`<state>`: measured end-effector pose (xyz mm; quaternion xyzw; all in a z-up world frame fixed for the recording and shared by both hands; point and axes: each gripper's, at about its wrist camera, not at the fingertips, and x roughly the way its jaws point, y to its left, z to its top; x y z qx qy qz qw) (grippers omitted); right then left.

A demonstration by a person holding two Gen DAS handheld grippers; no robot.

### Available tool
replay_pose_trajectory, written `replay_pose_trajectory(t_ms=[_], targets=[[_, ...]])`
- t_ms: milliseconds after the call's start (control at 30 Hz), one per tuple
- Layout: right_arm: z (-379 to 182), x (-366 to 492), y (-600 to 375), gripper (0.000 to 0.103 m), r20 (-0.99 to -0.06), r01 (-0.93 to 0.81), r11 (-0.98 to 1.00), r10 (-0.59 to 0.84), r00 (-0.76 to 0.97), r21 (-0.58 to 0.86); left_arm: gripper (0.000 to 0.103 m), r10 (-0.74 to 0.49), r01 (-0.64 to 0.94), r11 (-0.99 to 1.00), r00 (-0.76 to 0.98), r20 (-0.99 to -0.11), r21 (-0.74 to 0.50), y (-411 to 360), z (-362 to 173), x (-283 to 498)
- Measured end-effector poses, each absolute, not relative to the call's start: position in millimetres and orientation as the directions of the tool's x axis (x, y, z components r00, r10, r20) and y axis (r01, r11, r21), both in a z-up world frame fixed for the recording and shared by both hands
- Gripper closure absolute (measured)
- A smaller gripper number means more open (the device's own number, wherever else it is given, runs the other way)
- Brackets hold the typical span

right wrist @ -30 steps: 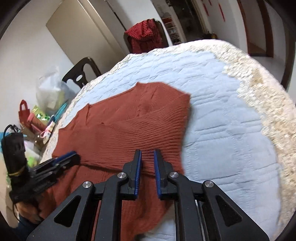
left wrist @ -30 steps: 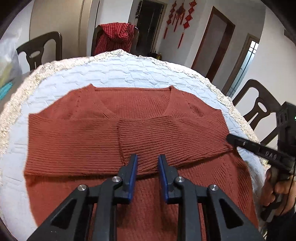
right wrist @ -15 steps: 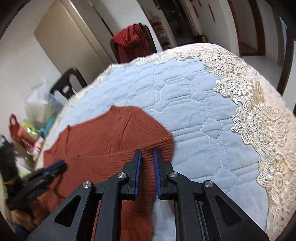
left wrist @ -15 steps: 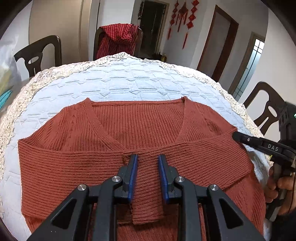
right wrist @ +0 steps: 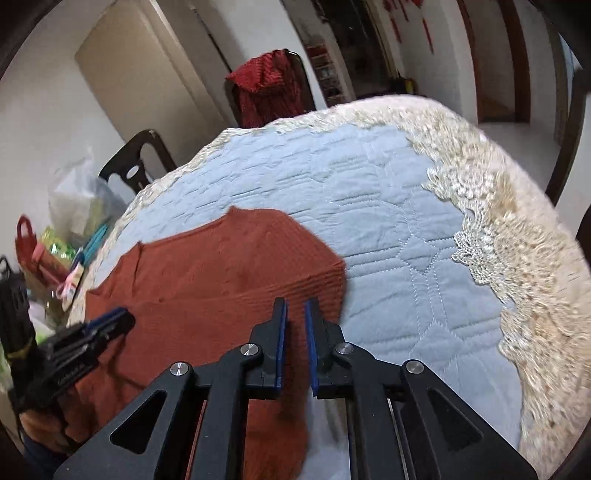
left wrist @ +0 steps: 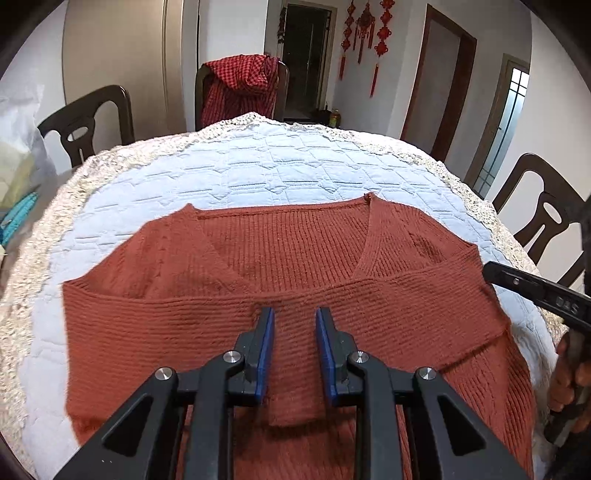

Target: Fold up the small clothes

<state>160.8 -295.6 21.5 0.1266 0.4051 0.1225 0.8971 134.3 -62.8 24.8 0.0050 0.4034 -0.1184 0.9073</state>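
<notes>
Sweater, rust knit, flat on quilted table cover, nearer both cameras than before; sleeves crossed over chest. Left gripper narrowly parted over sleeve cuff. Right gripper near-closed, empty, at sweater's right edge. Chair with red checked cloth beyond.

Ahead of my left claw I see a round table under a pale blue quilted cloth edged with cream lace, dark wooden chairs around it, white walls, brown door frames, and red knot ornaments hanging far ahead.
</notes>
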Motion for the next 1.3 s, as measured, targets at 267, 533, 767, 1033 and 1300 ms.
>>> replay_pose_trajectory(t_ms=[267, 533, 767, 1033, 1300], targets=[[25.7, 129.4, -271.9, 0.093, -0.7, -0.209, 0.946, 0.324, 0.637, 0.248, 0.076, -0.221, 0.243, 0.967, 0.65, -0.727, -0.077, -65.1, 24.5, 116.2], [7.4, 131.4, -268.0, 0.094, -0.742, -0.201, 0.963, 0.267, 0.615, 0.18, 0.076, -0.247, 0.247, 0.962, 0.624, -0.741, -0.113, -62.0, 14.4, 122.8], [10.8, 122.0, -276.9, 0.093, -0.74, -0.187, 0.963, 0.268, 0.617, 0.193, 0.069, -0.238, 0.244, 0.964, 0.625, -0.744, -0.104, -48.5, 19.9, 106.7], [16.2, 80.5, -303.5, 0.083, -0.719, -0.165, 0.932, 0.355, 0.597, 0.323, 0.064, -0.244, 0.177, 0.969, 0.633, -0.735, -0.169, 8.6, 24.2, 51.9], [9.8, 33.1, -304.1, 0.056, -0.665, -0.227, 0.855, 0.509, 0.547, 0.467, 0.059, -0.214, 0.07, 0.972, 0.659, -0.721, -0.224, 59.1, 21.4, -6.2]])
